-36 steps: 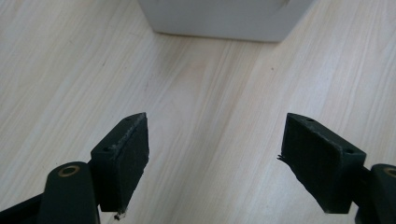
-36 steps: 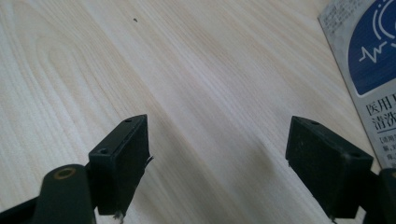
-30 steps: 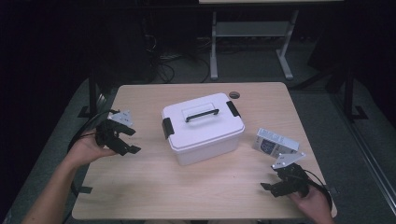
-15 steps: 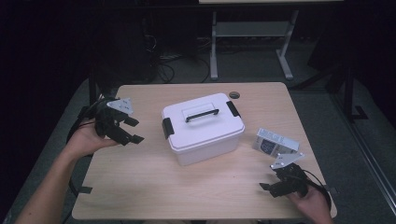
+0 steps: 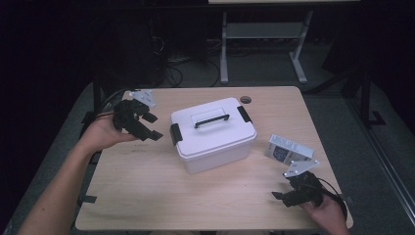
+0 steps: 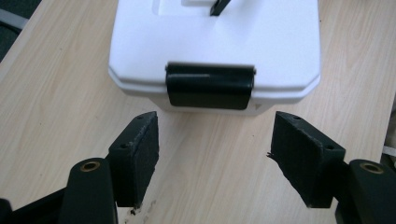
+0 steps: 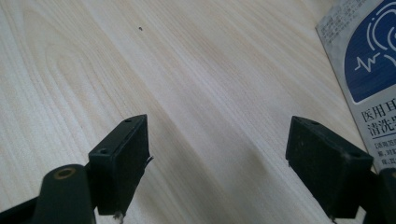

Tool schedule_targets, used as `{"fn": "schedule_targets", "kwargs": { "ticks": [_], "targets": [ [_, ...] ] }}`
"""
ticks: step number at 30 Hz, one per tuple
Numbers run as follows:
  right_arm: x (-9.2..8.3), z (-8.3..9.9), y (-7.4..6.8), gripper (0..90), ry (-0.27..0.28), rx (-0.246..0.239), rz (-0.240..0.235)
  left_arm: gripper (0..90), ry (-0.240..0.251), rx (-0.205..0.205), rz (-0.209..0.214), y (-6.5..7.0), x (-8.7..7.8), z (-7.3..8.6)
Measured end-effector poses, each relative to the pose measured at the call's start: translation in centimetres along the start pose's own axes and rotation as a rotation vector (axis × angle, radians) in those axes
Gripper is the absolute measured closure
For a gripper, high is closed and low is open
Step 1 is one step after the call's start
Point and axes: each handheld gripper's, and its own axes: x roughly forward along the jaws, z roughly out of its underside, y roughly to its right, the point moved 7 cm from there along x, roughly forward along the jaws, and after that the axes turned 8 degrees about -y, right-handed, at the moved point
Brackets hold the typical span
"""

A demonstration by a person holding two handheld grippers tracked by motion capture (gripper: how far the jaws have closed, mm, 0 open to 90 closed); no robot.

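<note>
the flat packet (image 7: 362,65) bears chinese print, "医用" legible, beneath a blue emblem with a white pulse line.

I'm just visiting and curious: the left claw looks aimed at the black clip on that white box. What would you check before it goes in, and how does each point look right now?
1. Left claw open wide enough for the latch: ok, jaws stand apart with nothing between them.
2. Claw lined up with the latch: ok, it sits centred ahead between the jaws.
3. Latch shut: ok, it lies flat against the white box.
4. Opposite latch: looks down, but too small to be sure; cannot tell.
5. Right claw out of the way: ok, open, over bare table.
6. Small blue-and-white carton away from the box: ok, apart from it.
</note>
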Motion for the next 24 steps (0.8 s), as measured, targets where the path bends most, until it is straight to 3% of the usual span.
{"fn": "schedule_targets", "kwargs": {
  "ticks": [14, 24],
  "targets": [
    [0.0, -0.1, -0.1, 20.7, 0.001, 0.0, -0.013, 35.4, 0.006, 0.013, -0.001, -0.2, 0.3, -4.2],
    [0.0, -0.1, -0.2, 20.6, 0.0, 0.0, -0.017, 36.4, -0.017, 0.035, 0.01, 0.1, 1.2, -7.0]
  ]
}}
